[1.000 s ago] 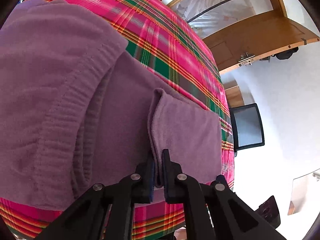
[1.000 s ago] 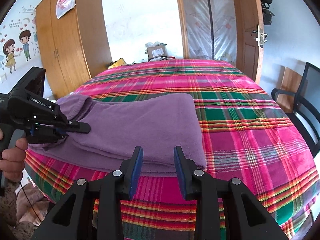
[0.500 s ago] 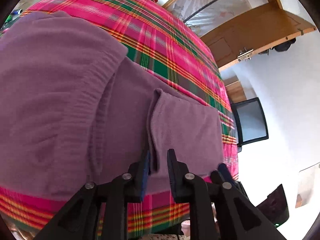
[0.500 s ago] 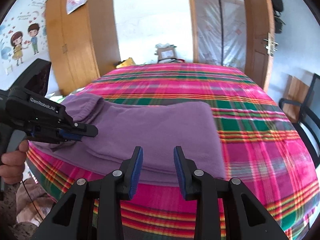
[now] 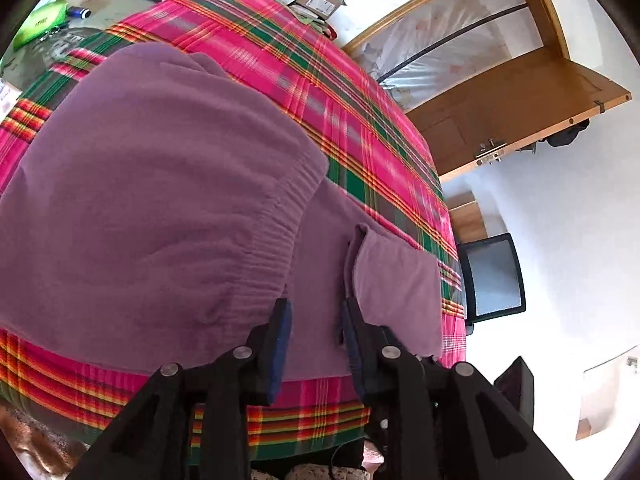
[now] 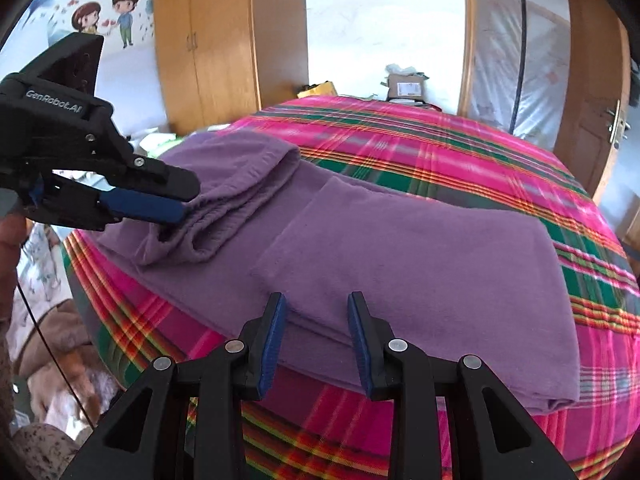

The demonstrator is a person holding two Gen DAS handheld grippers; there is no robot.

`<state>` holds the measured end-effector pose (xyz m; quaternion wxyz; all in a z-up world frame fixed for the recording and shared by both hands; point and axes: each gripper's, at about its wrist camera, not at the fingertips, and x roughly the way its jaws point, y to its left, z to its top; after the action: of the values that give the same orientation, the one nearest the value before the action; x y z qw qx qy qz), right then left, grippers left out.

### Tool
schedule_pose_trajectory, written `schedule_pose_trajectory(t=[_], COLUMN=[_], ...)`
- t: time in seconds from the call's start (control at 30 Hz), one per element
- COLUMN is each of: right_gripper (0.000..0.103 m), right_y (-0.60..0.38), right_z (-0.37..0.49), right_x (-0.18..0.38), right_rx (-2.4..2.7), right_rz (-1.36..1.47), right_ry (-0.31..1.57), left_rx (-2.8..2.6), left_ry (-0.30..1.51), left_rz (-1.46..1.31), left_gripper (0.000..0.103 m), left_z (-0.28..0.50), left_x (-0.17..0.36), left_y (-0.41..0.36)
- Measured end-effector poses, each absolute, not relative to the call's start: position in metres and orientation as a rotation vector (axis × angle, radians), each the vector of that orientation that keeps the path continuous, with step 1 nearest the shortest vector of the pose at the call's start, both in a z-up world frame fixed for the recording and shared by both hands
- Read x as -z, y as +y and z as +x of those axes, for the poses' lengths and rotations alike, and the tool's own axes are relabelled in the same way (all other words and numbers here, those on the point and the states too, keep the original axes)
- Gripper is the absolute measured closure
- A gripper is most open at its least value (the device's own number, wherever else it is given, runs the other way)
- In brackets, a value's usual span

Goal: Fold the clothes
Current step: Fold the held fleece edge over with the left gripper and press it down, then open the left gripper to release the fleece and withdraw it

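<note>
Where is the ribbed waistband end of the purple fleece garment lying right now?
In the right wrist view, the ribbed waistband end lies bunched at the left of the purple fleece garment on the pink plaid bedcover, right at the left gripper.

A purple fleece garment [image 6: 400, 248] is spread flat across the near part of a pink, green and orange plaid bedcover [image 6: 420, 140], folded into layers whose stacked edges are seen along the near side. One end is doubled back on itself, so that a ribbed band [image 5: 276, 236] is shown on top, with its loose folds bunched at the left of the right wrist view. A smaller rectangular flap [image 5: 396, 292] is laid flat over the other end, its corners squared.
</note>
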<state>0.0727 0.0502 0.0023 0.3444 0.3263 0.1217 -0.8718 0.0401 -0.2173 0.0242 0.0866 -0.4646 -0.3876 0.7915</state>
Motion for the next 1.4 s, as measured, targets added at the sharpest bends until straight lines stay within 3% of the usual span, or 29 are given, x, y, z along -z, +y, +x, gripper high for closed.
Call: schedule_pose_trajectory(t=[0.27, 0.47, 1.13, 1.4], right_gripper=[0.07, 0.07, 0.07, 0.07], right_y=[0.025, 0.014, 0.014, 0.015], right_z=[0.062, 0.06, 0.074, 0.076], right_x=[-0.013, 0.006, -0.006, -0.013], right_rx=[2.257, 2.231, 2.279, 2.317], right_rz=[0.784, 0.853, 0.852, 0.819], right_ry=[0.316, 0.363, 0.349, 0.348], left_rx=[-2.379, -2.443, -2.845, -2.843], left_ry=[-1.114, -0.895, -0.341, -0.396], left_rz=[-1.385, -1.437, -1.317, -1.315], left_gripper=[0.075, 0.074, 0.074, 0.074], left_z=[0.04, 0.042, 0.072, 0.076], left_x=[-0.026, -0.029, -0.047, -0.042], left_y=[-0.213, -0.195, -0.17, -0.182])
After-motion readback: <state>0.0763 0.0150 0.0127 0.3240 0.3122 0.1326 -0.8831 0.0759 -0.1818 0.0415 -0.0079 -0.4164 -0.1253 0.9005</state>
